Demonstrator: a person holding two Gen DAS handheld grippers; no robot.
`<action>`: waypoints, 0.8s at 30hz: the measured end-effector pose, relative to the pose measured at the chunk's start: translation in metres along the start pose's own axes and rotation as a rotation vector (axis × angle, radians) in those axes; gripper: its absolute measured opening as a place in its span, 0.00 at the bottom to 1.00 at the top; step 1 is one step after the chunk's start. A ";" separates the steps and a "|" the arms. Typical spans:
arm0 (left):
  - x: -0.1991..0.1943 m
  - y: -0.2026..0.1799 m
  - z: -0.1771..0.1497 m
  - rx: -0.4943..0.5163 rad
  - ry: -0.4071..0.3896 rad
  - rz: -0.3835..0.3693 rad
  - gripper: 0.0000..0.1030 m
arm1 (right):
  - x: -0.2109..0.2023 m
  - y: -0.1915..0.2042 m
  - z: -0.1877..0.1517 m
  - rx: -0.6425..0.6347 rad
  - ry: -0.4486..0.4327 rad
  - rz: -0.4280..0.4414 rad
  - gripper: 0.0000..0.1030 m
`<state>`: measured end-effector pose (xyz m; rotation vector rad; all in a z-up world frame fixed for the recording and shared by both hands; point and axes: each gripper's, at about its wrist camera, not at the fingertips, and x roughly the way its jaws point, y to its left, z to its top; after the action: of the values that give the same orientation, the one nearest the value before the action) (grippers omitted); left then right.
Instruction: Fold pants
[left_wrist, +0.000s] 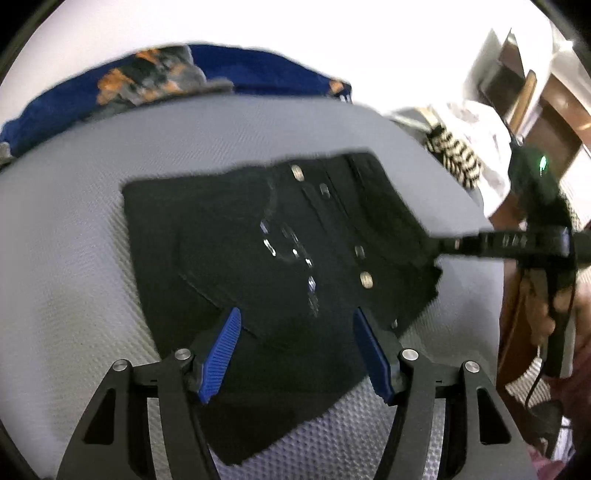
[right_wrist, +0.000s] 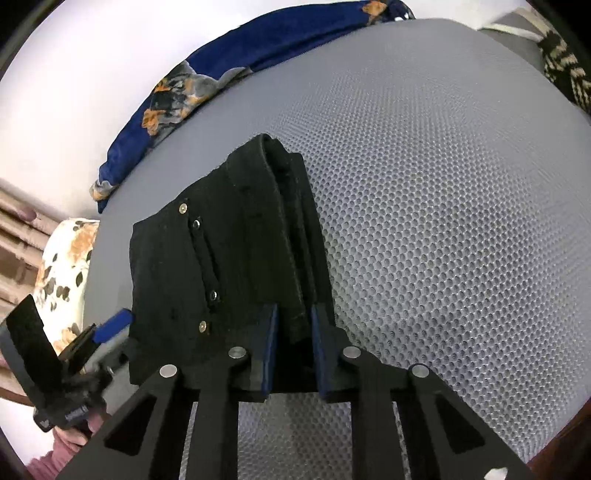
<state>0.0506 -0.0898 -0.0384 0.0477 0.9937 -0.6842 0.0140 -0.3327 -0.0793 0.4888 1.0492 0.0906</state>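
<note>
From the left wrist view, the left gripper (left_wrist: 295, 354) hovers over the near edge of the black pants (left_wrist: 273, 236), its 2 blue fingers (left_wrist: 221, 358) spread wide with cloth beneath them but nothing pinched. The pants lie already folded into a compact block in the middle of the grey honeycomb-textured mat (left_wrist: 74, 258); metal rivets, a button and a faint shiny pocket stitching show on the upper face. At the pants' right edge the right gripper (left_wrist: 439, 251) reaches in flat, held by a person's hand (left_wrist: 550, 314). A blue patterned cloth (left_wrist: 147, 81) and a striped fabric (left_wrist: 454, 155) lie at the far rim of the mat, well apart from the work. From the right wrist view, the right gripper (right_wrist: 293, 332) has its 2 fingers drawn close around the thick layered edge of the pants (right_wrist: 221, 258); the pads appear to press on that stacked hem, so I judge it a grip. The left gripper (right_wrist: 110, 328) shows at the bundle's left side. To do this step well, the right should keep all layers caught together while carrying the edge over, and the left should pin or take the opposite edge squarely so the stack does not skew or slide on the mat (right_wrist: 443, 221).
</note>
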 end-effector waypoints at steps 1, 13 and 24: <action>0.005 0.000 -0.003 -0.002 0.031 -0.019 0.61 | -0.003 0.002 -0.002 -0.005 -0.006 -0.008 0.14; 0.011 -0.005 -0.019 0.016 0.096 -0.022 0.61 | 0.000 -0.006 -0.022 0.030 0.014 -0.032 0.12; 0.005 -0.005 -0.020 0.004 0.072 0.026 0.63 | 0.002 -0.008 -0.008 0.013 0.045 -0.016 0.24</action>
<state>0.0347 -0.0894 -0.0518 0.0890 1.0594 -0.6645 0.0066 -0.3362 -0.0878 0.4919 1.0982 0.0816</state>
